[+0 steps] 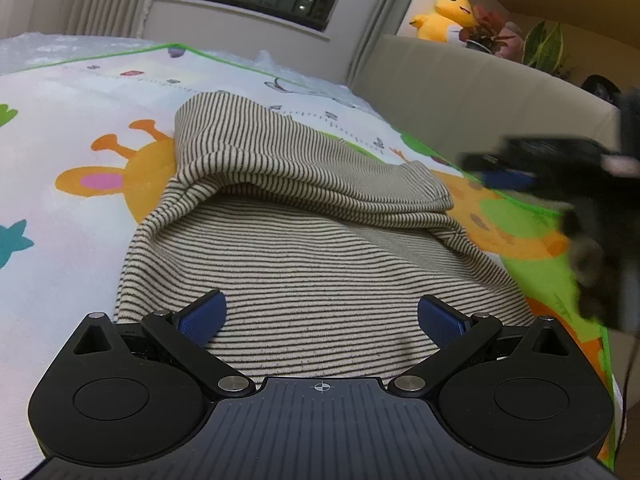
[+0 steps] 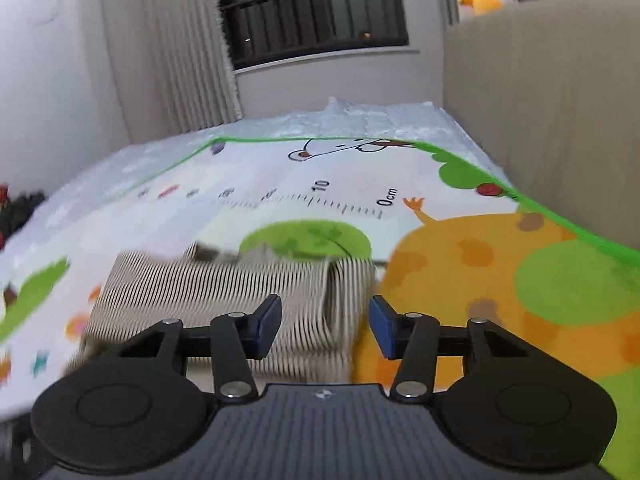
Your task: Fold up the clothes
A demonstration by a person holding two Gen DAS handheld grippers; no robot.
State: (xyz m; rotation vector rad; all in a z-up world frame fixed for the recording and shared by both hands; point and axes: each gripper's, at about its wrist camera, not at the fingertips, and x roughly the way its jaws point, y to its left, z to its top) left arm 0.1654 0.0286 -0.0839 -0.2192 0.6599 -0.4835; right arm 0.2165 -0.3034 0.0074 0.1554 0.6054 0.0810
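A beige garment with thin dark stripes [image 1: 304, 216] lies partly folded on a cartoon-print mat [image 1: 80, 152]; its far part is doubled back over the near part. My left gripper [image 1: 322, 318] hovers open just above the garment's near end, blue pads wide apart with nothing between them. In the right wrist view the same striped garment [image 2: 224, 292] lies folded ahead and to the left. My right gripper [image 2: 324, 326] is open over the garment's right edge, holding nothing. That gripper also shows as a blurred dark shape [image 1: 560, 176] at the right of the left wrist view.
A beige padded wall [image 2: 552, 100] runs along the mat's right side. Behind it sit a yellow plush toy [image 1: 444, 16] and plants [image 1: 540, 44]. A barred window [image 2: 312, 8] and curtains [image 2: 160, 48] stand beyond the far edge. Bubble wrap [image 2: 380, 116] lies under the mat.
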